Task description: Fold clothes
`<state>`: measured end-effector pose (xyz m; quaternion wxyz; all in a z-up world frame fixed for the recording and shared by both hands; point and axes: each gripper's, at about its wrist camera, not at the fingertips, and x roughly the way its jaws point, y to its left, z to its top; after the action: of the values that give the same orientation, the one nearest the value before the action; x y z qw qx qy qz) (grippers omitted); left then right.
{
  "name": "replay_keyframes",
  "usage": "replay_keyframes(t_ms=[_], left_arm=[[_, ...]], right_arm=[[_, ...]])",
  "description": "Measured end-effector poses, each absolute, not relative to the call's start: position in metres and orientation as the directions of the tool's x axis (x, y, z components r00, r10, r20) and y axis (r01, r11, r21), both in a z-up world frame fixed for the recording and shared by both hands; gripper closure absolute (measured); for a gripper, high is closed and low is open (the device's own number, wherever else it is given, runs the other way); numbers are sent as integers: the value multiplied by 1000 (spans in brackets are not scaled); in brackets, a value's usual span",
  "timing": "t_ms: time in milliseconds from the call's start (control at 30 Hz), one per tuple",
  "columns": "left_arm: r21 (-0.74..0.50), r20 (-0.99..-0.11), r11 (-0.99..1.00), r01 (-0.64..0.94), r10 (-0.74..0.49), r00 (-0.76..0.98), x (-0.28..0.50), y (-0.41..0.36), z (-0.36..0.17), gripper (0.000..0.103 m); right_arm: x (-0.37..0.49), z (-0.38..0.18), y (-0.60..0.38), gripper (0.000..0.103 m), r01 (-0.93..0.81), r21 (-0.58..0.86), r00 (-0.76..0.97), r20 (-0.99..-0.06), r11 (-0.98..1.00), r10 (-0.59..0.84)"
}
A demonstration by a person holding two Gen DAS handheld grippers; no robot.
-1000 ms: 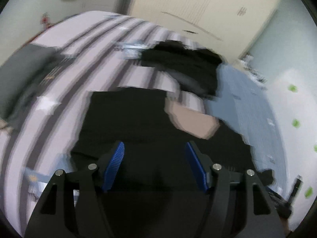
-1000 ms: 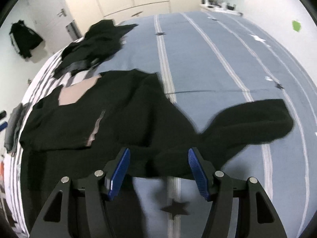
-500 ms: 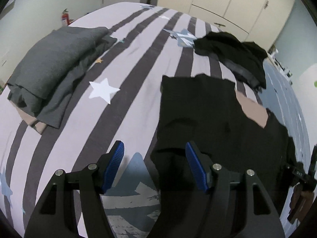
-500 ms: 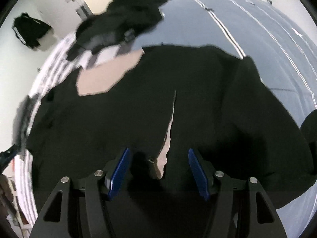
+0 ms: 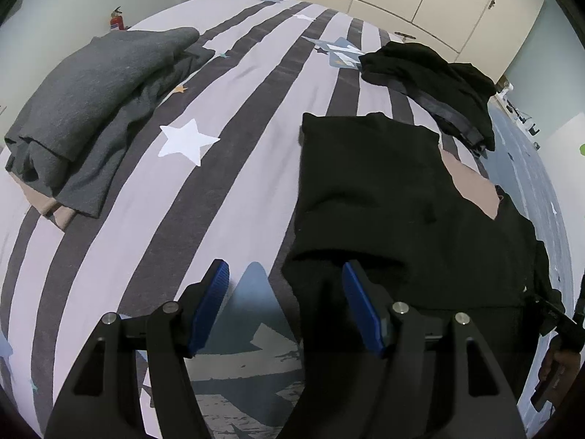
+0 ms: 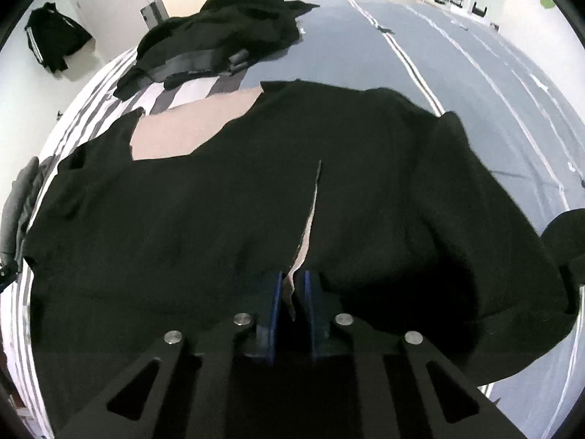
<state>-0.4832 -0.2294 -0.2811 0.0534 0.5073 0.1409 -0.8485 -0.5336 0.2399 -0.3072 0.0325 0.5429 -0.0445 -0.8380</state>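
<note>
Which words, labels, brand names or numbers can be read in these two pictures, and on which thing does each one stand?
None can be read.
Black garment: no print or label in view.
Red fire extinguisher: its label is too small to read.
Striped bed cover: only stars, no letters.

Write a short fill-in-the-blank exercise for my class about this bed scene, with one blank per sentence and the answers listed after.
1. The garment spread out in front of both grippers is ____ in colour.
2. The folded pile at the left of the bed is ____.
3. The white shape printed on the striped bedcover is a ____.
4. The blue fingers of the left gripper stand ____.

Answers: black; grey; star; apart
</note>
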Motion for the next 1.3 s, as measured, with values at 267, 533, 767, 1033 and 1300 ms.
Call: replay_keyframes(t_ms=[267,533,767,1033,1300], left_arm=[[-172,-887,-954,246,42,-459,-478,-222,-286,41],[-167,-888,-956,240,40,-458,-475,-216,-286,41],[-164,-887,-953,256,29,-461,-474,-216,-285,41],[-163,-889,-956,243,36,-457,-477,-207,-281,41],[-144,-902,-955,258,20,-432,-478,-195,-293,41]], right_arm=[[-531,-302,233,91,75,119,-409,-902,-990,-140],[-536,-321,233,85,25,136,-369,-920,-990,-135],[-534,-320,226,99,117,120,-389,-908,-986,-157],[-520,-277,280,103,35,149,-466,-872,-988,-148],[-517,-288,292,92,58,229,-429,-873,-972,-231]])
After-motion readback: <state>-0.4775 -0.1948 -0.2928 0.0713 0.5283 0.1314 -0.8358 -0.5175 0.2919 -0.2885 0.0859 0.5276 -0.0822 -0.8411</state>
